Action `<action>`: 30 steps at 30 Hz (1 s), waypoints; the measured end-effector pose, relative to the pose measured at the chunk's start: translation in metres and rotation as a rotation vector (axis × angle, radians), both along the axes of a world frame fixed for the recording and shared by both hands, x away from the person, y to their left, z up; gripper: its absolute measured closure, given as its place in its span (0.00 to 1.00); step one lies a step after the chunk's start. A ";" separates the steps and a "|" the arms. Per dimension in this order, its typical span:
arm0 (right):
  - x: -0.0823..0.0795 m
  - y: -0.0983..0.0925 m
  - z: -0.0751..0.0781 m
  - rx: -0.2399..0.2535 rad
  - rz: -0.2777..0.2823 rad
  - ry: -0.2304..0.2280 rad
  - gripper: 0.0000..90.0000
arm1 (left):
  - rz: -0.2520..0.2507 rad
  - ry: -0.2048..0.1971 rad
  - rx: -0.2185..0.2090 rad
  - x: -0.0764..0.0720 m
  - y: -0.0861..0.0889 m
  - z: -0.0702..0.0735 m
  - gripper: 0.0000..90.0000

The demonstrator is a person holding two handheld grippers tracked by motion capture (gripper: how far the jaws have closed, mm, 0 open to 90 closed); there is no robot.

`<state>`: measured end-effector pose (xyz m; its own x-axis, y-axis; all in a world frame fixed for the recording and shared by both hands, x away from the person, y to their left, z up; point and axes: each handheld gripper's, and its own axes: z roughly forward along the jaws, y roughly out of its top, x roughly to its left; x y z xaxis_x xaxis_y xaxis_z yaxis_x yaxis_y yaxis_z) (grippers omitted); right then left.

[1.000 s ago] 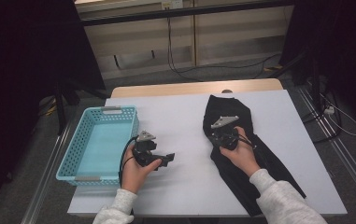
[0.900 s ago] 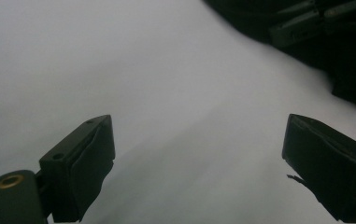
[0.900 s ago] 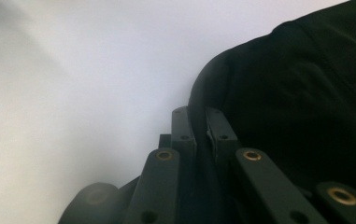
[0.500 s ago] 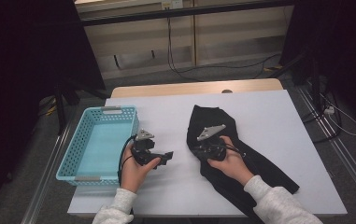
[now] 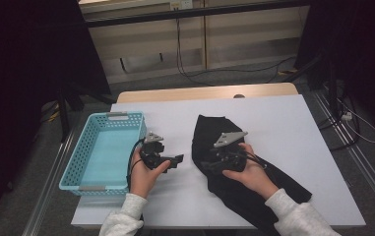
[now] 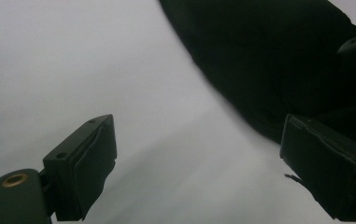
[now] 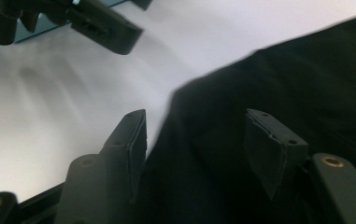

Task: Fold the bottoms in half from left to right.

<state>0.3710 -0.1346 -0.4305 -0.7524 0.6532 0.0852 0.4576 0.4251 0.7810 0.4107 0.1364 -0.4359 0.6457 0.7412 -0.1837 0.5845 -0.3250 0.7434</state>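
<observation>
Black cloth (image 5: 234,177), a soft garment partly folded over itself, lies on the white table (image 5: 283,123) directly under the right gripper (image 5: 213,164) and runs back beneath that hand towards the person's sleeve. In the right gripper view the jaws have just been opening and now stand apart at a middling width, with the cloth (image 7: 278,93) below and ahead of them but no fold pinched between the pads. The left gripper (image 5: 177,160) hovers off to the side over bare table, its jaws wide with nothing in them; the cloth's edge (image 6: 269,70) lies just ahead of it and to one side, and a turquoise basket (image 5: 84,152) stands just behind it. The fabric looks light, limp and likely to sag or slide once lifted, so a single-layer pinch would probably let the rest trail. A better hold seems to be the doubled edge nearest the right gripper's tips, taken deep between the pads, with the left gripper catching the near rim to share the drape.
</observation>
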 end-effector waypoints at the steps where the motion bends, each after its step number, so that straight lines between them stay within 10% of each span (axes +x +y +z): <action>1: 0.000 -0.006 0.001 0.000 -0.018 -0.006 0.41 | -0.002 0.002 0.000 0.002 -0.002 -0.001 0.13; 30: -0.055 -0.146 -0.004 -0.047 -0.392 -0.016 0.34 | -0.063 0.000 0.056 0.060 -0.071 -0.024 0.32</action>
<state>0.3159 -0.2806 -0.4343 -0.4464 0.8940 0.0384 0.5798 0.2562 0.7735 0.4708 0.0650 -0.4603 0.6916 0.7079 -0.1434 0.5615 -0.4022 0.7232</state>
